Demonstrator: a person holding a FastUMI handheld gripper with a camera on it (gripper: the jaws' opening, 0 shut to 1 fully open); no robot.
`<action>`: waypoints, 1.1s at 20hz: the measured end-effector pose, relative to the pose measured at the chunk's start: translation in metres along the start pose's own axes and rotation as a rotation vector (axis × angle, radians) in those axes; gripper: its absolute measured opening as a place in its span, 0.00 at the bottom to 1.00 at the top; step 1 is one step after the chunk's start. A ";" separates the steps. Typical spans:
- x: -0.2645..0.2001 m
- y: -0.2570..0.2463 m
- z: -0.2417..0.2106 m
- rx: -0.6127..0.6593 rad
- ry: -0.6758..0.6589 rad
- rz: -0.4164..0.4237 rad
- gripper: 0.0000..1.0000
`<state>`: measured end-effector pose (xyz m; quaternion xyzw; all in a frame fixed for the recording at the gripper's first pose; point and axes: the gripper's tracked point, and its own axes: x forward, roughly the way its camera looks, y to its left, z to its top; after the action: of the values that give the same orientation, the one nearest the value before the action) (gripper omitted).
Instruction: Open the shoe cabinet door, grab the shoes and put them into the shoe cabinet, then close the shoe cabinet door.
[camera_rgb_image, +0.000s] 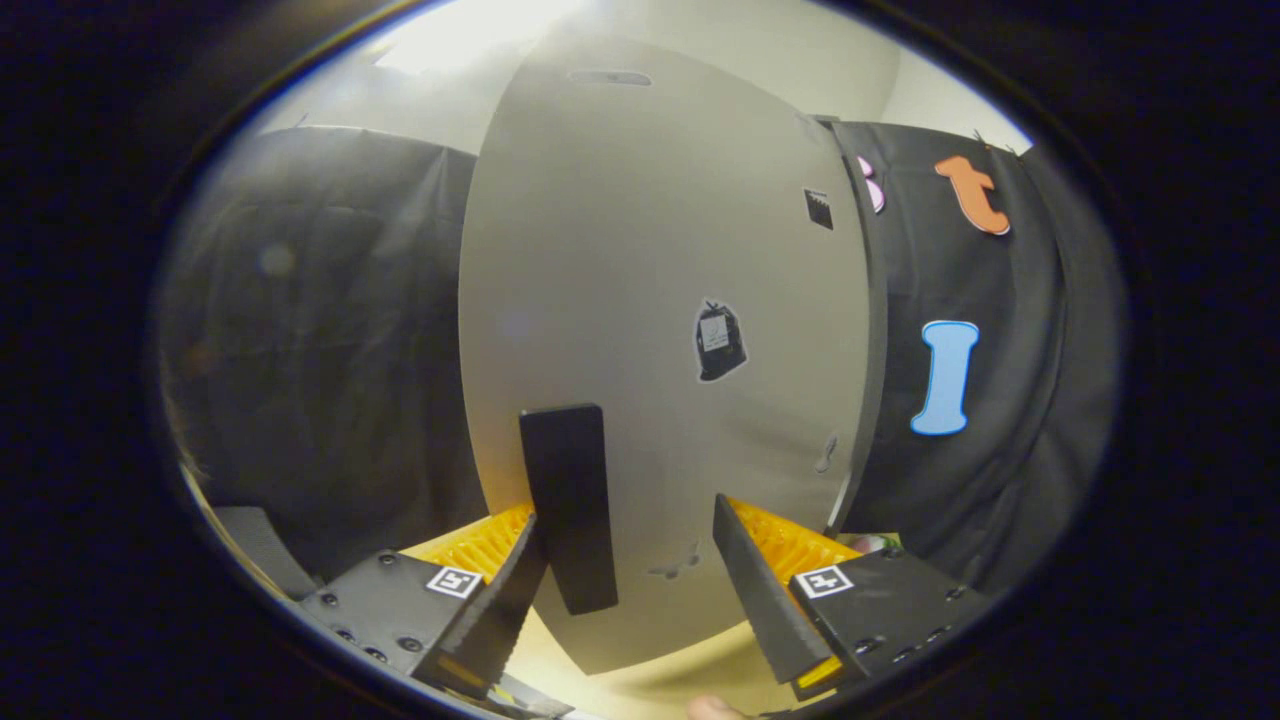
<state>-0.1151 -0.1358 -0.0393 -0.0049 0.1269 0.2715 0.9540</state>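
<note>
- Closest in, under the claw (626, 515): a person's fingertip (715, 708) over a pale floor (660, 680)
- Claw fingers spread apart, clamped on nothing
- Between the fingers: the dark upright handle (567, 505) of the shoe cabinet door (640, 260), hard against the left finger (touching or a hair off, hard to say) and well clear of the right one
- Straight ahead, just past the fingertips: the door's grey outer face, turned towards the claw and close to it, a small dark sticker (719, 342) above the right finger
- No look into the cabinet from here, so no telling whether the shoes sit inside
- Impossible to judge for certain whether the door is fully shut; dark edge (868, 330) down its right side, no gap to be made out there
- Just past the right finger, low down: a small pink-and-green scrap (868, 543), too little of it to name
- Farthest off, on both sides of the door: the booth's black cloth (320, 340)
- Stage, as a judgement: fits two points alike, either lined up on the handle to pull the door open with the shoes yet to go in, or letting go of the handle after pushing it closed with the shoes stowed
- Nothing here to settle which of the two
</note>
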 end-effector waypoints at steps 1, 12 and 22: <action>0.002 0.000 0.000 0.005 0.001 0.009 0.98; 0.031 0.013 0.000 0.061 -0.015 0.065 0.98; 0.034 0.015 0.002 0.054 -0.029 0.068 0.98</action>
<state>-0.0946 -0.1054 -0.0448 0.0292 0.1206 0.3004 0.9457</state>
